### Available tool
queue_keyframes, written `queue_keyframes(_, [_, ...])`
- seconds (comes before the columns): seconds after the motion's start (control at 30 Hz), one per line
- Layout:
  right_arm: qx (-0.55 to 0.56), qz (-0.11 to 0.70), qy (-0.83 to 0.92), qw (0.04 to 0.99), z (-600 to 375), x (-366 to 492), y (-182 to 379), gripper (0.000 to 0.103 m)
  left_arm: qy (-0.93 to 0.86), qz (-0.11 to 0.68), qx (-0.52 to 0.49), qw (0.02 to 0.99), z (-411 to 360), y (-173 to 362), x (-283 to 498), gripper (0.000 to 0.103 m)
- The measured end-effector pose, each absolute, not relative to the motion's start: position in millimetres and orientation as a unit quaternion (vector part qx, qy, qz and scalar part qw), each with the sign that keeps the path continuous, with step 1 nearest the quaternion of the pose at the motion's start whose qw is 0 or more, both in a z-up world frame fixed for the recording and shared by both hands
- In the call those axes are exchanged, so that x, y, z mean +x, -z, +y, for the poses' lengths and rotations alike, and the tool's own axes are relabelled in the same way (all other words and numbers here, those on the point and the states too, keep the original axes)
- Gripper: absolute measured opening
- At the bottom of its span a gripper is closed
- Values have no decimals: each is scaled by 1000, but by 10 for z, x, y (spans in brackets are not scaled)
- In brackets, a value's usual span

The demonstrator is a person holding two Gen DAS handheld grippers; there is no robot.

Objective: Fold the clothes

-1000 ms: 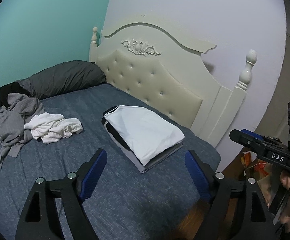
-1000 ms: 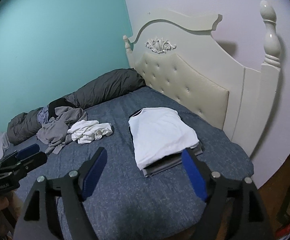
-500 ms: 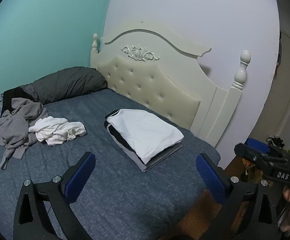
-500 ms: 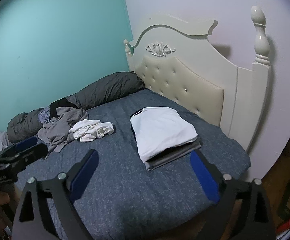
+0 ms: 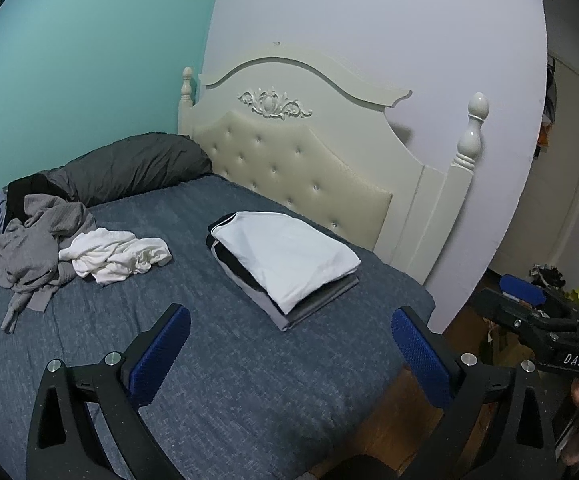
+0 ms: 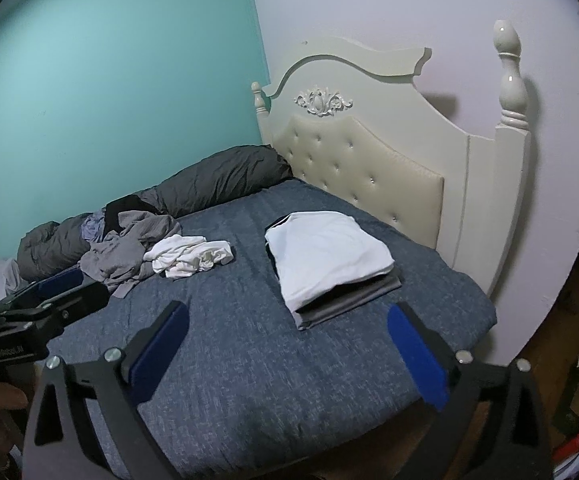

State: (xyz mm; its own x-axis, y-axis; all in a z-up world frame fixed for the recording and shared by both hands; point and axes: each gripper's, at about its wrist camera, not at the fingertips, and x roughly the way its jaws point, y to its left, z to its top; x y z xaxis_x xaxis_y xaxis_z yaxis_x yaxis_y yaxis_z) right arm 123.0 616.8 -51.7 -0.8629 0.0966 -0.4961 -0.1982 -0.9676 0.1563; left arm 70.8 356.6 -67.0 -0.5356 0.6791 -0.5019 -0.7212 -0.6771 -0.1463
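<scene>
I see left gripper (image 5: 289, 330) and right gripper (image 6: 287, 326) both wide open, empty. Neat folded stack, white garment on top (image 5: 289, 258), at 12 o'clock on blue bedspread (image 5: 217, 360); crumpled grey-white clothes pile (image 5: 69, 252) at 10 o'clock.

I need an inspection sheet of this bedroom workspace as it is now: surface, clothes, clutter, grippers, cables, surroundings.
Surface: bed with blue cover, mostly bare in front.
Job's things: folded stack, white on top, near the headboard; unfolded white garment beside grey clothes pile.
Clutter: dark duvet rolled along the green wall.
Grippers: left gripper and right gripper open, holding nothing, above the bed edge.
Cables: nothing seen.
Surroundings: wood floor with items at right.
</scene>
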Motion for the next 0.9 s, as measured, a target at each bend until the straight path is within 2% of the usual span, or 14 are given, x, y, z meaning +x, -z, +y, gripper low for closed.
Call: queue_keyframes(0.9, [-259,93,-957,93,6128,1434,738,101,-885,58,-267,377,3496,854,875,103])
